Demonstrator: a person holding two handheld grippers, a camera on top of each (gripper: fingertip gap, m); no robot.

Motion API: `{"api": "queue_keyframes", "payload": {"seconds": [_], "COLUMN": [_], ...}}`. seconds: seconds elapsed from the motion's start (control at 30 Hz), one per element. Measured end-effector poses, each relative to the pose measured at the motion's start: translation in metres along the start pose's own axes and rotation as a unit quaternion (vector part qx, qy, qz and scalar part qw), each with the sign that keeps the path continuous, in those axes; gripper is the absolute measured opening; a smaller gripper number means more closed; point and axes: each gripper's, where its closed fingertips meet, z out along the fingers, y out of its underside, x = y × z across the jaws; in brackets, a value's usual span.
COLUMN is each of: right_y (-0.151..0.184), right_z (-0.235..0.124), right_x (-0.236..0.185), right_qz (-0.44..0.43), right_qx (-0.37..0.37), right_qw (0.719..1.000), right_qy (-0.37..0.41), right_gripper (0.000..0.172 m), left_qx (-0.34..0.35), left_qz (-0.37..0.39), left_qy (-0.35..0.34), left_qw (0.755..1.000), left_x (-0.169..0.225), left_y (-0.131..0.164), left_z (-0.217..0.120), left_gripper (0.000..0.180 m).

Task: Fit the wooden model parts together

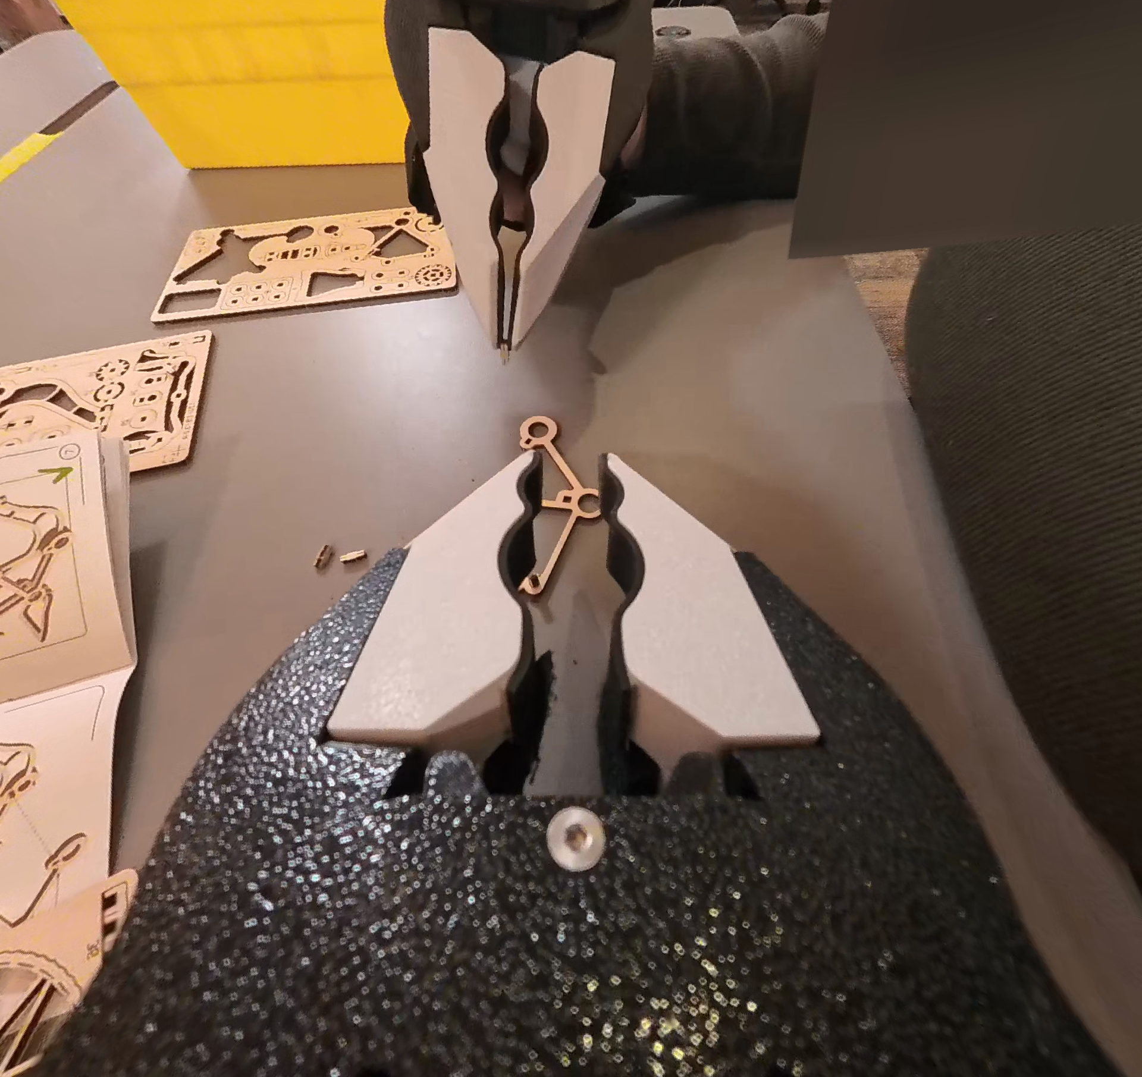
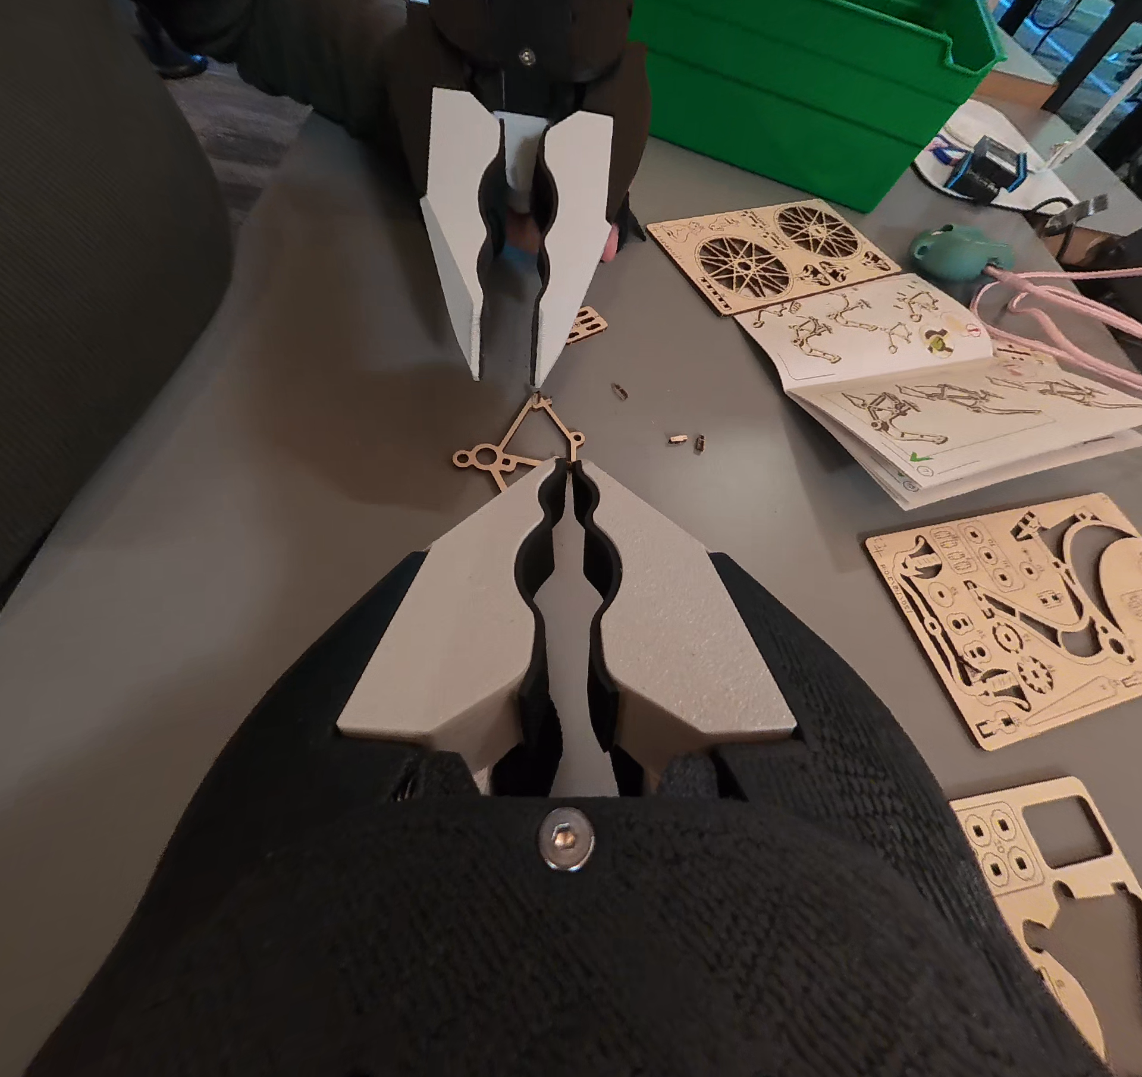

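Your right gripper [image 2: 569,462] pinches a tiny wooden peg [image 1: 505,357]; your left gripper [image 1: 570,460], jaws apart, straddles the flat triangular wooden frame [image 1: 559,507] on the surface: steady it, then seat the peg squarely

Both cameras sit close above their own fingers, looking down along them at the grey table [image 1: 346,442]. The left wrist view faces twelve o'clock toward the yellow bin [image 1: 247,59]; the right wrist view faces back toward it. Both share the wooden frame piece [image 1: 559,503] [image 2: 494,457] between them.
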Motion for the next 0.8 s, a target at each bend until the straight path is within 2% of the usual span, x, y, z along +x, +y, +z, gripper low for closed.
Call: {"api": "queue_keyframes", "payload": {"seconds": [0.13,0.3,0.53,0.7,0.8], "right_y": [-0.008,-0.036,-0.062,-0.061,-0.064], "right_z": [0.0,0.003,0.007,0.011,0.01], "right_x": [0.002,0.004,0.011,0.011,0.008], "right_qz": [0.017,0.078,0.247,0.272,0.275], "right_qx": [0.025,0.106,0.242,0.251,0.26], "right_qw": [1.0,0.991,0.938,0.928,0.925], "right_qy": [0.007,0.024,0.036,0.035,0.025], "right_gripper": [0.0,0.0,0.0,0.0,0.0], "left_qx": [0.0,0.002,0.023,0.029,0.047], "left_qz": [0.005,0.062,0.161,0.204,0.223], "left_qy": [-0.024,-0.103,-0.186,-0.208,-0.224], "left_qw": [1.0,0.993,0.969,0.956,0.947], "left_x": [-0.005,-0.016,-0.028,-0.027,-0.027], "left_y": [-0.001,-0.01,-0.029,-0.035,-0.042], "left_z": [0.0,-0.001,-0.008,-0.007,-0.014], "left_gripper": [0.017,0.019,0.013,0.012,0.002]}}
